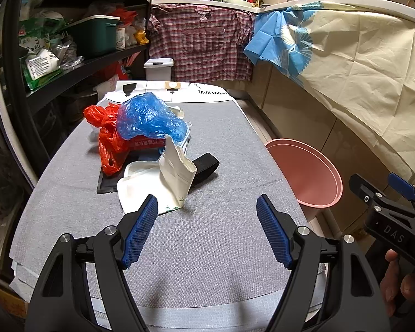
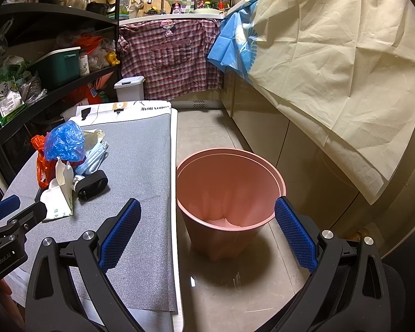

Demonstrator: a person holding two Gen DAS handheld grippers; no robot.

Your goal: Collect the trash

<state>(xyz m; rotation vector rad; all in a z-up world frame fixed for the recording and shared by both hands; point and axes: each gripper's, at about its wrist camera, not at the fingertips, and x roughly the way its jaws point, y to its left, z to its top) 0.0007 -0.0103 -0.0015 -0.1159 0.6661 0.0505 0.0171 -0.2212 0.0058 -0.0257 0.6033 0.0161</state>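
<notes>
A heap of trash lies on the grey-covered table [image 1: 207, 249]: a crumpled blue plastic bag [image 1: 149, 119] on top, a red plastic bag [image 1: 110, 138] to its left, a torn white paper bag [image 1: 166, 182] at the front, and a black band [image 1: 206, 166] to the right. My left gripper [image 1: 207, 211] hovers open just short of the white paper bag, nothing between its fingers. A pink bin [image 2: 227, 191] stands on the floor right of the table. My right gripper [image 2: 206, 215] is open above the bin's near rim and holds nothing. The same heap [image 2: 66, 160] shows in the right wrist view.
Black shelves [image 1: 77, 63] packed with goods line the left side. A small white lidded bin [image 1: 159, 69] and a checked shirt [image 1: 202, 41] stand beyond the table. A cream and blue cloth [image 1: 359, 63] drapes the counter on the right. A hand [image 1: 398, 285] holds the right gripper.
</notes>
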